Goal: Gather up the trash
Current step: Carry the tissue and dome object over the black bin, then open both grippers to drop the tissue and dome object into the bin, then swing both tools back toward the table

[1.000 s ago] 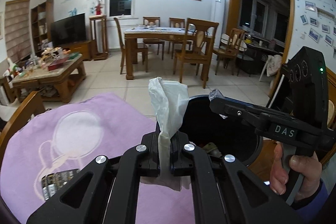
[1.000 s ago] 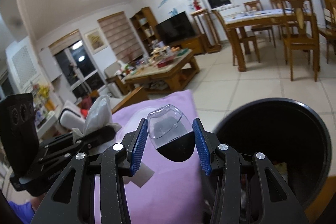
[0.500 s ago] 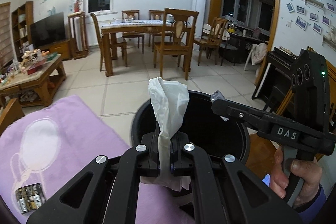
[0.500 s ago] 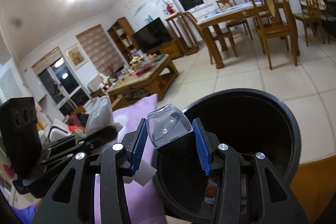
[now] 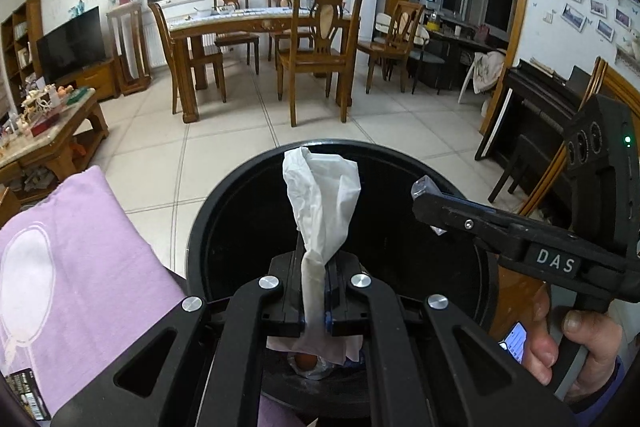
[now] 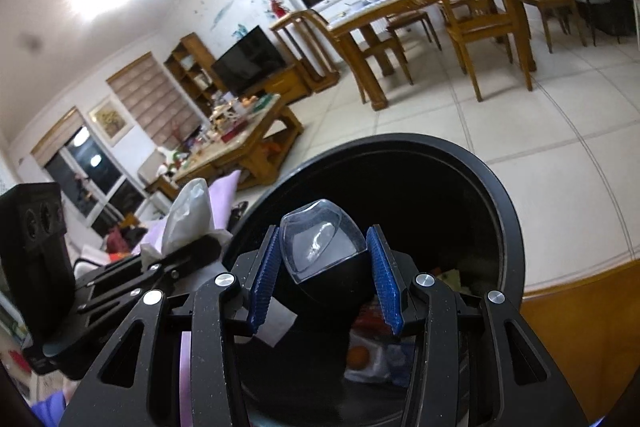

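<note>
My left gripper (image 5: 316, 267) is shut on a crumpled white tissue (image 5: 320, 195), which stands up between its pads, over the open mouth of a round black trash bin (image 5: 224, 223). My right gripper (image 6: 324, 263) is shut on a small clear plastic cup (image 6: 320, 247) between its blue pads, also above the bin (image 6: 460, 163). Seen from the left wrist, the right gripper (image 5: 428, 203) reaches in from the right over the bin's rim, held by a person's hand (image 5: 560, 343). Trash lies at the bin's bottom (image 6: 372, 351).
A purple cloth (image 5: 76, 267) covers the surface left of the bin, with a small dark packet (image 5: 24, 395) at its near corner. Beyond are tiled floor, a wooden dining table with chairs (image 5: 320, 47), a cluttered coffee table (image 5: 48, 123) and a dark piano (image 5: 532, 115) at right.
Both grippers have moved from above the purple cloth to over the bin's mouth and lower, each keeping its hold. The bin now fills the lower view.
</note>
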Tool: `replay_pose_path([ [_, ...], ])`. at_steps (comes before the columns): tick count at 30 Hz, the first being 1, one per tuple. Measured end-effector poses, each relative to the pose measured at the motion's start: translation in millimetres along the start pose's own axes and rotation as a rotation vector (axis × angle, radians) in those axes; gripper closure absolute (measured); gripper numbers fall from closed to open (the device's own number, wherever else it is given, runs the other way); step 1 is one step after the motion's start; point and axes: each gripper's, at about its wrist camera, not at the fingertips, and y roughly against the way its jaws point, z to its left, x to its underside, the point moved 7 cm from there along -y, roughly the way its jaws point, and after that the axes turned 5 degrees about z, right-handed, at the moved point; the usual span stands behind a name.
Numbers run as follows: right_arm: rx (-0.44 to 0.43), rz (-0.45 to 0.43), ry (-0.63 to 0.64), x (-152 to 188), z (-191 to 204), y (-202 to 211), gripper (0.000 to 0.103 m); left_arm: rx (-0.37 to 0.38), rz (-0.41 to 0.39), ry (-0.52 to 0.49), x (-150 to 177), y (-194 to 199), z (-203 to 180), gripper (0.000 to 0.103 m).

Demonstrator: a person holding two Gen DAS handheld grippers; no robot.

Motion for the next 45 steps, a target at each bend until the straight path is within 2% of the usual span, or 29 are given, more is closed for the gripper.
replay_pose_path([
  [11,0.018,0.015,-0.007,8.7,-6.6,-14.7,0.058,-0.001,0.034,-0.015,-7.6,-21.8,-10.1,0.096],
  [16,0.025,0.019,-0.007,11.6,-0.7,-16.8,0.058,0.0,0.036,-0.011,-7.2,-22.8,-8.7,0.092],
  [17,0.028,0.017,-0.007,11.8,-1.0,-16.9,0.054,-0.003,0.038,-0.011,-6.8,-23.1,-8.6,0.091],
  [18,0.036,0.012,-0.008,12.2,0.2,-16.3,0.045,-0.005,0.043,-0.011,-6.1,-23.4,-7.7,0.091],
  [19,0.041,0.007,-0.009,10.2,1.0,-14.8,0.04,-0.009,0.047,-0.01,-5.2,-23.5,-6.8,0.087],
  [20,0.045,-0.004,-0.009,10.2,2.4,-13.4,0.029,-0.016,0.046,-0.008,-5.2,-22.9,-5.6,0.074],
  [21,0.047,-0.012,-0.005,9.4,3.8,-12.0,0.027,-0.021,0.044,-0.006,-5.3,-22.2,-4.8,0.064],
  [22,0.05,-0.015,0.001,9.2,6.1,-10.9,0.027,-0.042,0.027,-0.001,-5.8,-18.7,-3.7,0.038],
  [23,0.045,-0.022,-0.002,8.3,8.5,-8.3,0.027,-0.077,0.008,-0.001,-6.6,-14.6,-1.0,0.025],
  [24,0.05,-0.023,0.001,8.7,9.9,-7.7,0.027,-0.09,-0.009,-0.007,-7.5,-10.6,-0.2,0.022],
  [28,0.052,-0.032,0.004,10.2,17.2,-5.1,0.027,-0.067,-0.021,-0.003,-7.8,0.8,-0.9,0.02],
  [30,0.046,-0.042,0.002,11.2,23.4,-2.5,0.027,-0.074,-0.029,-0.007,-7.0,6.1,0.0,0.015],
  [36,0.018,-0.071,0.018,10.8,52.5,4.6,0.027,-0.093,-0.03,-0.011,6.3,31.8,19.9,0.015],
  [40,-0.009,-0.056,0.073,14.8,87.4,-1.4,0.023,-0.117,-0.026,0.04,24.6,60.7,57.3,0.015],
  [45,-0.062,0.025,0.173,31.7,148.7,-27.9,0.022,-0.186,-0.019,0.133,59.9,100.1,125.8,0.015],
])
